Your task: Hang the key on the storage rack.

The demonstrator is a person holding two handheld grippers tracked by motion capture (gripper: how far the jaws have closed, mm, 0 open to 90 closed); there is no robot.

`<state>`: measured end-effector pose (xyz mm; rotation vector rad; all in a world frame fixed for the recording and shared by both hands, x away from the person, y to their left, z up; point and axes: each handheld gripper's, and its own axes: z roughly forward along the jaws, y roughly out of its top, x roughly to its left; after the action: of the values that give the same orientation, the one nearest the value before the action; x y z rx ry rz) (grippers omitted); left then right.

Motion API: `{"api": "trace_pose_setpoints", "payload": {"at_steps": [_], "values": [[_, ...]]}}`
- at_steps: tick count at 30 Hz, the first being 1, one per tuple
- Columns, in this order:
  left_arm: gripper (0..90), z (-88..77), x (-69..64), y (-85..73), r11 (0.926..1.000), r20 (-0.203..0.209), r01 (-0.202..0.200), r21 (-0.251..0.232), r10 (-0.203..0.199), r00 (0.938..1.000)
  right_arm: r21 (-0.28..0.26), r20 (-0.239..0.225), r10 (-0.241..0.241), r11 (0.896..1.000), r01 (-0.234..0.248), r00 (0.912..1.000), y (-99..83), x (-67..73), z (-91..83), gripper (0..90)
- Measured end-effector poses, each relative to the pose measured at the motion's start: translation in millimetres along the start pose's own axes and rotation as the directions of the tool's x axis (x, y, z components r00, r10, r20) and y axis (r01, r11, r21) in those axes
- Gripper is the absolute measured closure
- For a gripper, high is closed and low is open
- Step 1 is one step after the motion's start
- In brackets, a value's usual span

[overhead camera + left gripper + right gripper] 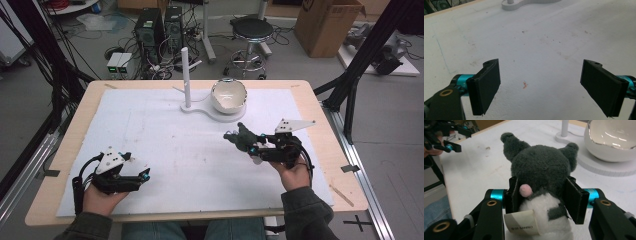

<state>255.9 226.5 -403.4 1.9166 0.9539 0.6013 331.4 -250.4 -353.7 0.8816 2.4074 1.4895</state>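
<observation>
Plush toy held off the white mat by the right gripper

Plush toy, dark grey with pointed ears and a white body (243, 137), sits clamped in the right gripper (248, 143) in the high view, just in front of the glossy white ceramic bowl (229, 95). That bowl rests tilted on a flat white stand (218, 113) that also carries a tall white post (186, 77) just left of the bowl. The left gripper (144, 174) lies well apart from the bowl, toward the near left of the pale wooden surface (69, 150), over the white mat (165, 150); a hand (100, 197) holds it.

From the left gripper view, the left gripper (540, 85) has its jaws spread wide with bare, lightly stained mat between them. The stand's base (515, 5) shows at the top edge.

From the right gripper view, the right gripper (541, 195) presses its jaws against both sides of the plush toy (540, 167), which shows a small pink tail and a printed paper tag (521, 222) below it. The bowl (611, 140) stands beyond the toy to the right, and the left gripper (451, 146) appears far from the bowl, at the upper left.
</observation>
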Motion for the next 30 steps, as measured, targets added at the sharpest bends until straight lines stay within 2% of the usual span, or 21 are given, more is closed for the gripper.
{"api": "trace_pose_setpoints", "payload": {"at_steps": [8, 12, 30], "values": [[16.7, 0.0, 0.7, -0.3, 1.0000, 0.004, 0.004, 0.002, -0.004, 1.0000, -0.015, -0.017, -0.024, 1.000, 0.024, 0.9996, 16.8, 0.5, 0.6, 52.0], [16.7, 0.1, 0.8, -0.7, 1.0000, 0.005, 0.002, 0.001, -0.002, 1.0000, -0.026, -0.047, -0.029, 0.999, 0.028, 0.9985, 24.8, 0.0, 3.6, 52.0], [16.7, -1.8, 2.9, -1.4, 0.9999, -0.004, 0.012, -0.003, -0.012, 0.9999, -0.028, -0.057, -0.070, 0.997, 0.069, 0.9959, 61.1, 1.4, 20.5, 51.9]]}}
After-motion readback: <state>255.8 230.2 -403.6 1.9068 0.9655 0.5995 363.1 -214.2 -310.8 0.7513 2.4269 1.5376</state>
